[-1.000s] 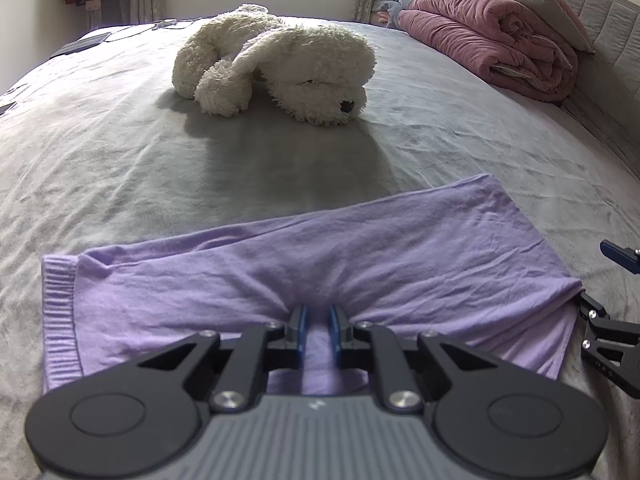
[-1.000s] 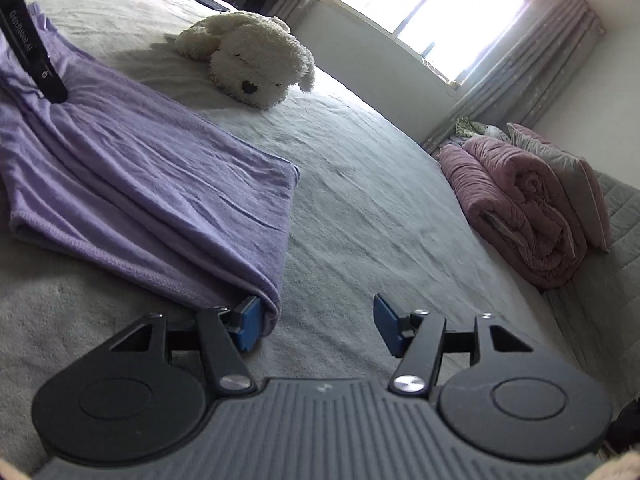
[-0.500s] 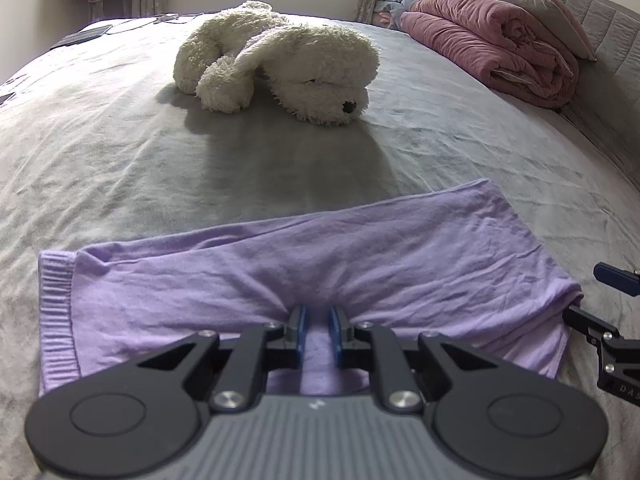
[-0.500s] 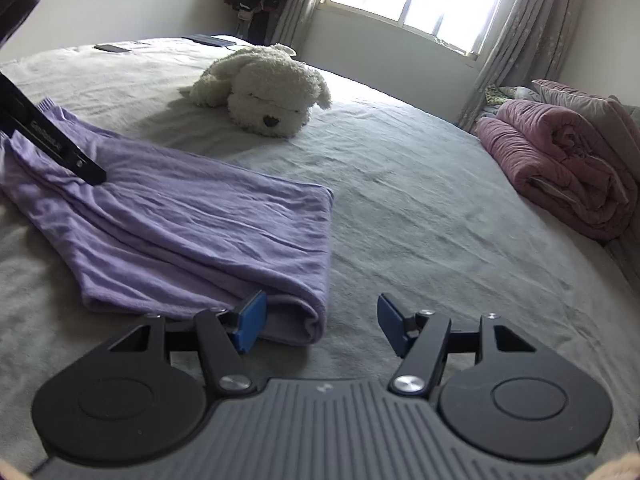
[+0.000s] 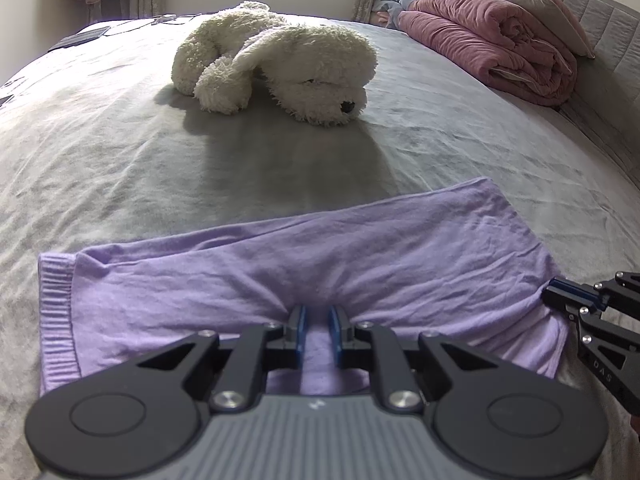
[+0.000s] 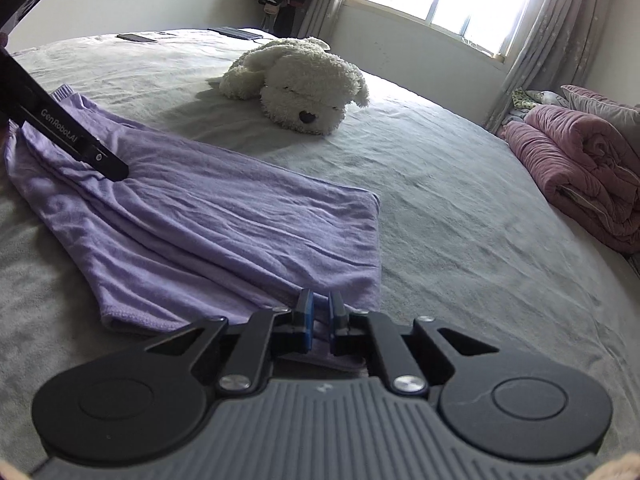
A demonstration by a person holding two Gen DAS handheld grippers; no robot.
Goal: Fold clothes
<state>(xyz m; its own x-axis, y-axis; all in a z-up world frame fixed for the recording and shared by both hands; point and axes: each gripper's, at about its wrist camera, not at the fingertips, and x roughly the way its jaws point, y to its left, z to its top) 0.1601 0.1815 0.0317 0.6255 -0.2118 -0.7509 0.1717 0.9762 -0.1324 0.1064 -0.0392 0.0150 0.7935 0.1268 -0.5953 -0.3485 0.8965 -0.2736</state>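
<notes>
A: Purple garment (image 5: 320,272) lies folded on the grey bed (image 5: 120,152), near a white plush dog (image 5: 280,72).

B: Grippers?

A: Left gripper (image 5: 319,330) pinches its near edge; right gripper (image 6: 320,316) is clamped on its corner.

A light purple garment (image 5: 304,276) lies folded into a long, flat band across the grey bed (image 5: 120,160), on the near side of a white plush dog (image 5: 280,68) and well apart from it. Its fabric is thin and softly wrinkled. A ribbed hem forms one short end; the other end is a doubled fold. The near long edge puckers at the middle and at the folded corner.
</notes>
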